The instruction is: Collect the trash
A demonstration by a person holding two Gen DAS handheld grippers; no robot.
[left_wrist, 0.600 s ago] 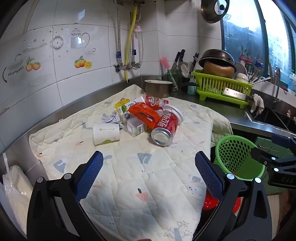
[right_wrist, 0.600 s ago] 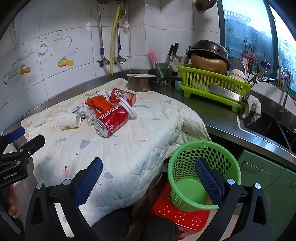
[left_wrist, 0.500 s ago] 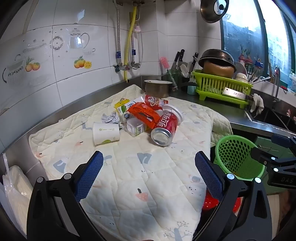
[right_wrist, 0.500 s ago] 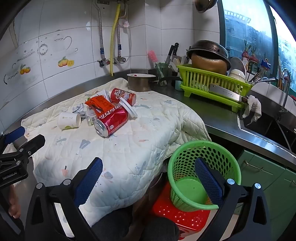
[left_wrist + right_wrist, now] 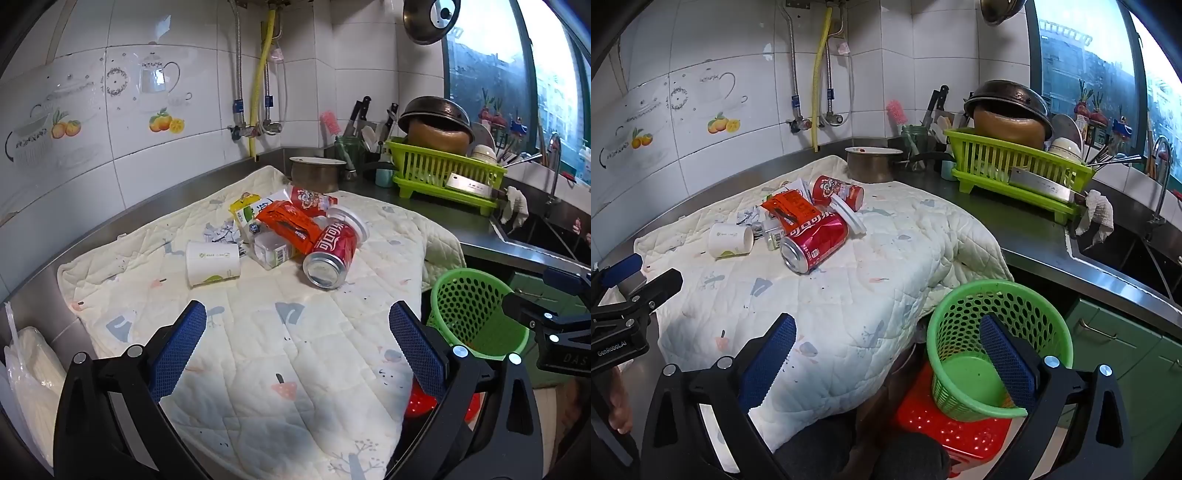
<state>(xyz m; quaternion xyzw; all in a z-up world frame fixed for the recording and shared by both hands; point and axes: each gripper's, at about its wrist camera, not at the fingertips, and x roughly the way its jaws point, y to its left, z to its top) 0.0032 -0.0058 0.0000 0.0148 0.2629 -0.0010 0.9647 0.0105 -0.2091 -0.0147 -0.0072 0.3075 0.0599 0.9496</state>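
With both sets of jaws spread and empty, I'd bring the right gripper [image 5: 882,350] squarely across the red dented soda can [image 5: 814,242] mid-desk, then carry it to the green perforated plastic basket [image 5: 997,332] off the desk's right edge.

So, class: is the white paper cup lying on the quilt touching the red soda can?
Apart. The left wrist view shows the white paper cup and the red soda can lying with bare quilt between them.

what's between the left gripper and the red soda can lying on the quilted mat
Nothing: in the left wrist view only bare quilted mat lies between the open left gripper and the red soda can.
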